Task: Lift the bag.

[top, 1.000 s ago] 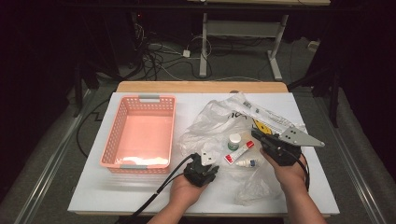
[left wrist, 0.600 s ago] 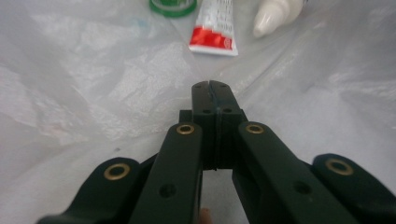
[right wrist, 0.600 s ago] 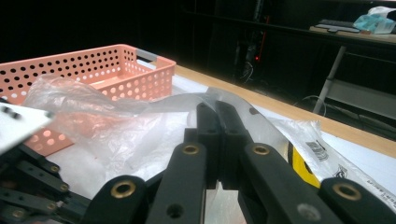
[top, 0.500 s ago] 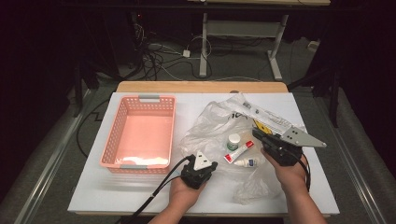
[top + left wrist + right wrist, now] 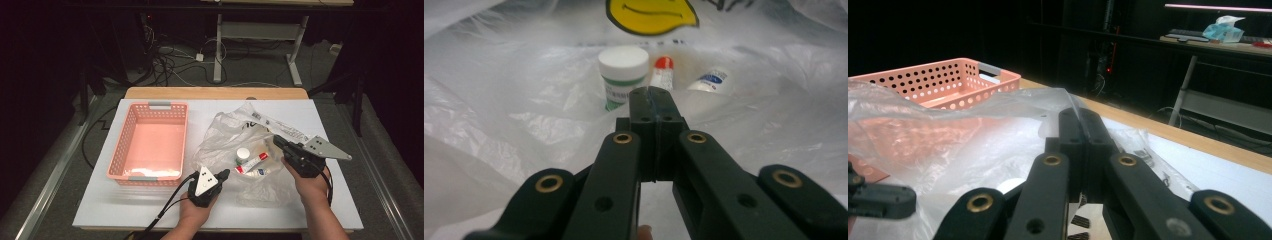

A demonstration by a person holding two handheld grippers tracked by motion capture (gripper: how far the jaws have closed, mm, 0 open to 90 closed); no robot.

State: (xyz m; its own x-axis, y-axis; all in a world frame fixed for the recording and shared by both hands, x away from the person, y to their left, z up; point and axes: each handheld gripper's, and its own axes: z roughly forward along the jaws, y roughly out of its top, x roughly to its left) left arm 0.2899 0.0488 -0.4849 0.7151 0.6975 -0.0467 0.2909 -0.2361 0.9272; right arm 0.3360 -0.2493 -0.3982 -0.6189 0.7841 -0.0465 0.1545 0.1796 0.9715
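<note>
Left gripper [image 5: 223, 174] near the table's front edge, jaws pressed together at the bag's near edge; can't tell if film is pinched. Right gripper [image 5: 278, 141] jaws closed on the clear plastic bag [image 5: 225, 135] film, right of centre. Inside the bag: white-capped jar [image 5: 623, 72], red-capped tube [image 5: 662, 71], another small tube [image 5: 710, 80]. Pink basket [image 5: 150, 145] sits toward the left edge, beside the bag.

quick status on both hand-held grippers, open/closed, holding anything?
Left hand-held gripper: jaws closed together, holding nothing visible, aimed at the plastic bag.
Right hand-held gripper: jaws closed, at the bag's upper edge; whether film is pinched cannot be told.
</note>
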